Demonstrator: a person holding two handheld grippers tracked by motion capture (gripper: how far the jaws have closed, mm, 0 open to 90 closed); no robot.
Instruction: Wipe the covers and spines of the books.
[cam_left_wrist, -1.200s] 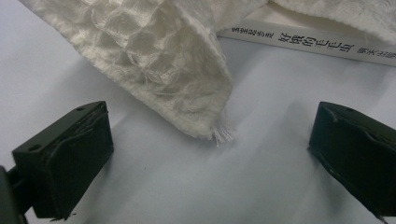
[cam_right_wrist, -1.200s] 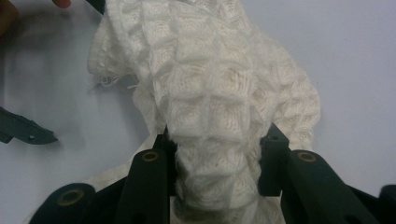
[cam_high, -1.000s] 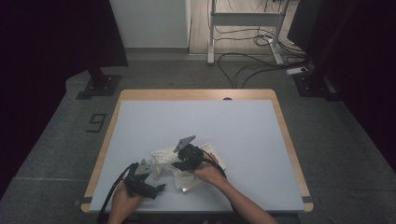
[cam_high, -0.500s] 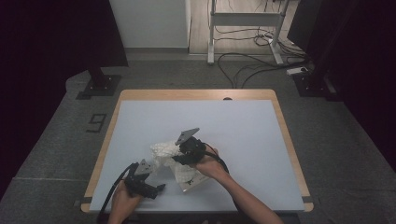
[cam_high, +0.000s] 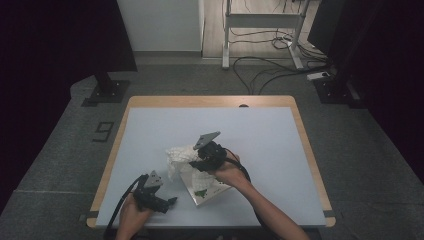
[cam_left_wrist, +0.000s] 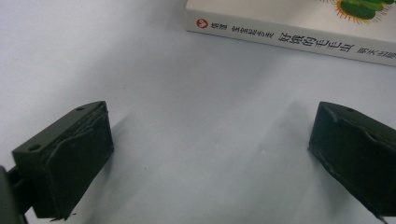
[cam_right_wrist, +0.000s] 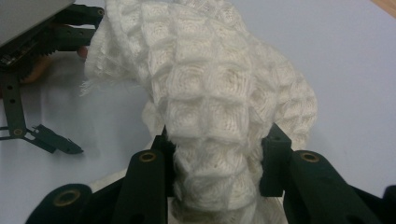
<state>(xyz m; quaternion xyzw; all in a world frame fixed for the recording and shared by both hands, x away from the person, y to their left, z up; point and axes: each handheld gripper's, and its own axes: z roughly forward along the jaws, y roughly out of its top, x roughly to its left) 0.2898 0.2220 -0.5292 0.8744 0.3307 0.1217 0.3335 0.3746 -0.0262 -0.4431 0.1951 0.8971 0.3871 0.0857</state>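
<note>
Right gripper (cam_right_wrist: 217, 175): clamped on the white cloth (cam_right_wrist: 210, 93), bunched above the book (cam_high: 207, 187).
Left gripper (cam_left_wrist: 215, 158): jaws wide apart, nothing held; book spine lies crosswise just ahead.

A white waffle-knit cloth (cam_right_wrist: 219, 107), bunched and draping, hangs pinched above the table, beside a white book (cam_high: 207, 189).

Right gripper (cam_high: 196, 161) grips white cloth (cam_high: 179, 156) over book (cam_high: 206, 187); left gripper (cam_high: 169, 202) rests on table (cam_high: 260, 135).
</note>
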